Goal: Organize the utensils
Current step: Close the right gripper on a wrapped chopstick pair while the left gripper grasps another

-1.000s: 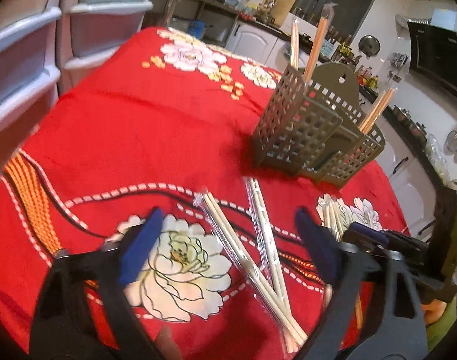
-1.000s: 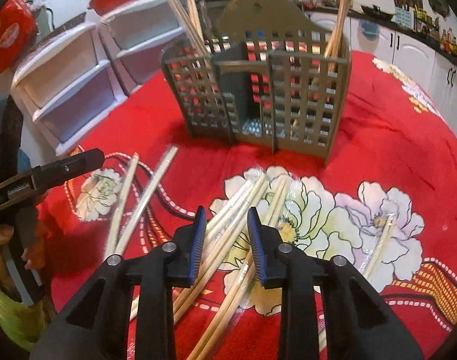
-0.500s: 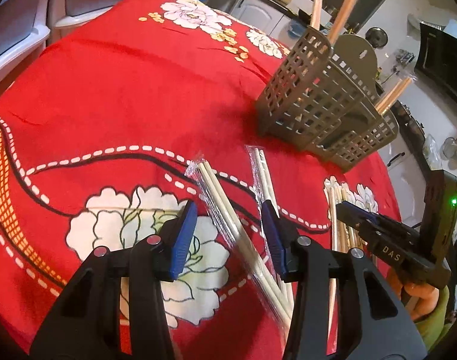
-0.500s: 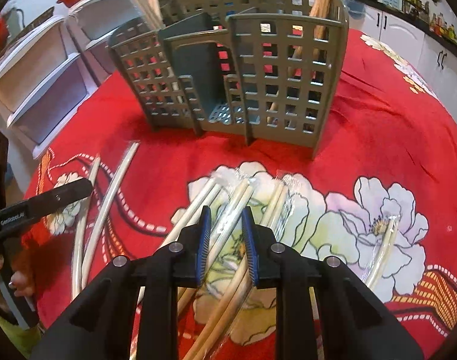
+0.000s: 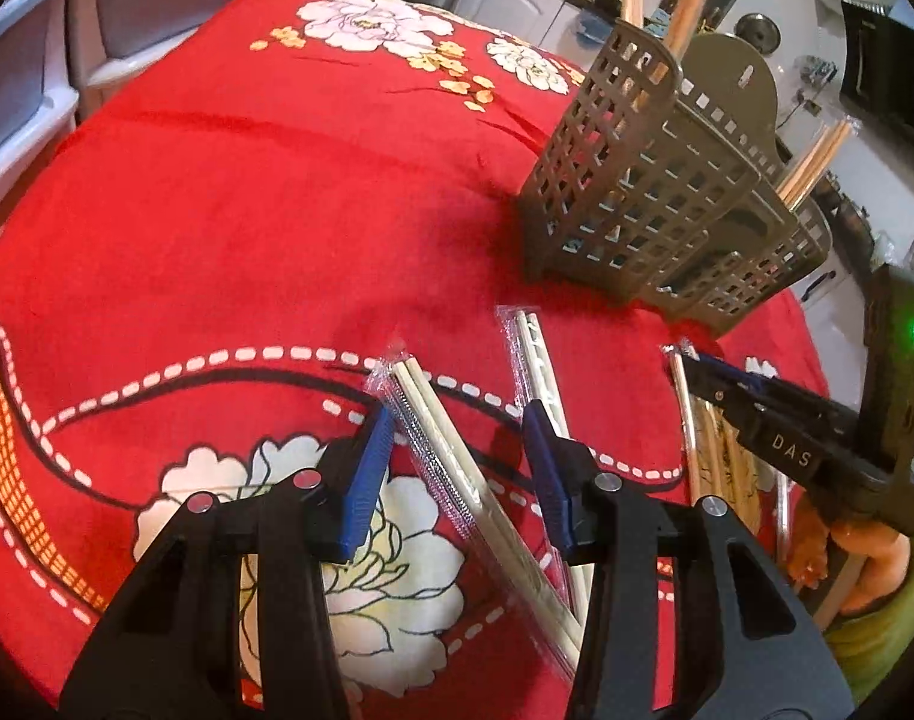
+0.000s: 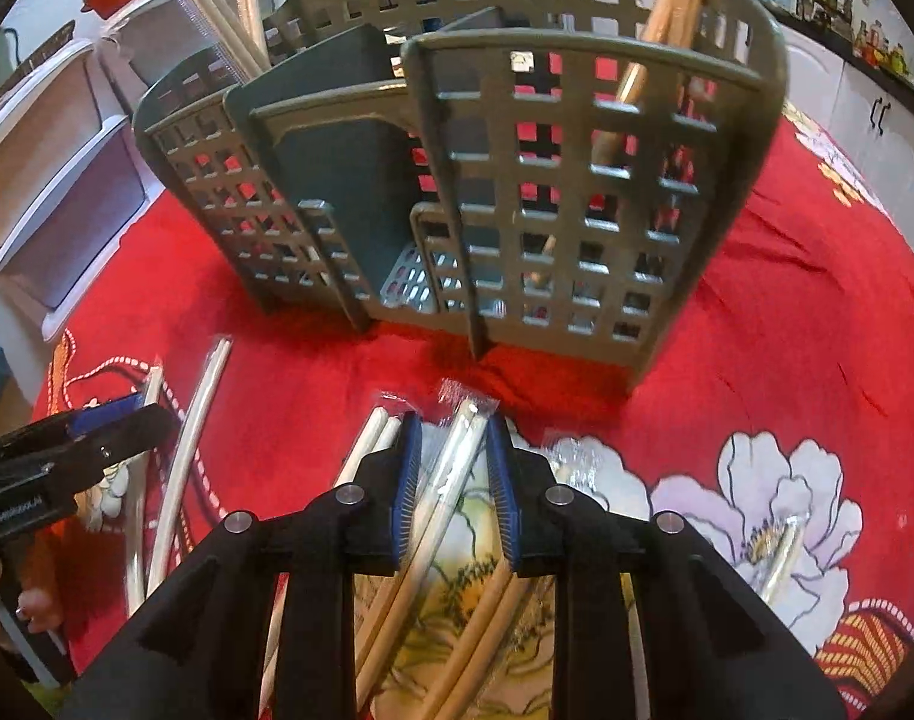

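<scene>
Right, status:
left claw point(image 5: 457, 468): jaws have come in from wide to a half gap over the last second and now straddle a wrapped chopstick pair point(image 5: 457, 480) lying on the table's red cloth point(image 5: 246, 210). Pads look clear of the wrapper on both sides; released, nothing gripped.
right claw point(image 6: 453, 480): has been closing too, slower, now narrow around another wrapped pair point(image 6: 450, 474). Pads sit just beside the wrapper; can't tell if they press yet. Pair appears to lie flat on the cloth.
meaning: both claws have dropped closer to the cloth and are lined up on a pair each. My read: final squeeze, then lift. No pickup confirmed.
caddy point(image 6: 577, 192): grey lattice holder, upright on the cloth beyond both claws, well clear of them.
caddy contents: brown chopsticks point(image 6: 661, 30) stand tilted in the right-hand compartment of the right-wrist view; wrapped pale pairs point(image 6: 216, 12) stick out of the far-left one; the solid-walled middle slot looks empty.
loose stock: several more wrapped pairs point(image 6: 186, 432) lie scattered on the cloth, so the sort looks far from finished.
risk: slick wrappers, thin sticks; a pair could slide or pivot in the pads.
</scene>
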### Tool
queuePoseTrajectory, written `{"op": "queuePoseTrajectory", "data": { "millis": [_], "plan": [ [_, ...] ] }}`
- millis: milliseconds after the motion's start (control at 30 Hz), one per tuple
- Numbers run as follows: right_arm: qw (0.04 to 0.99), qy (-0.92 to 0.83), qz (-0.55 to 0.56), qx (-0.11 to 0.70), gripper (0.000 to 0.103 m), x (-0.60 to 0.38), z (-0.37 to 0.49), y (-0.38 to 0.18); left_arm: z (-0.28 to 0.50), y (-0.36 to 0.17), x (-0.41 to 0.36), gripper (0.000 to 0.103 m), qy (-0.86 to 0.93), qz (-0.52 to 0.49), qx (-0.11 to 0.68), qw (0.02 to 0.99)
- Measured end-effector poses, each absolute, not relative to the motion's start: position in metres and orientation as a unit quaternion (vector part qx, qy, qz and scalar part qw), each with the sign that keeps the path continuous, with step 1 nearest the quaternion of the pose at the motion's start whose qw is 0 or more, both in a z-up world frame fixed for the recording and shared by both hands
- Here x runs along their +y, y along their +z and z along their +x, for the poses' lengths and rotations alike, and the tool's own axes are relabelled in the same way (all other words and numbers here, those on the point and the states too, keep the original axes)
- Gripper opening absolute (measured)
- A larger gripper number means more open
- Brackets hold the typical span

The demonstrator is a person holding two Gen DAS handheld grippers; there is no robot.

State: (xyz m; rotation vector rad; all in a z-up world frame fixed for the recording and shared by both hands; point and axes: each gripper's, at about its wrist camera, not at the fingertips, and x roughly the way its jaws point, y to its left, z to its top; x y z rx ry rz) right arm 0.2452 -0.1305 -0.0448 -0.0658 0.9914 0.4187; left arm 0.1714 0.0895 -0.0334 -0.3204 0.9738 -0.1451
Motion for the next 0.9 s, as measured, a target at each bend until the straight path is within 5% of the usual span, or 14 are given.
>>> {"op": "queuePoseTrajectory", "data": {
  "millis": [367, 900],
  "plan": [
    [0.855, 0.249, 0.05, 0.452, 0.011, -0.151, 0.245, -0.026, 0.182, -0.033, 0.089, 0.009, -0.047, -0.117, 0.454, 0.882],
    [0.874, 0.328, 0.054, 0.354, 0.011, -0.161, 0.201, 0.048, 0.161, 0.049, 0.082, 0.002, -0.113, -0.163, 0.369, 0.908]
  ]
}}
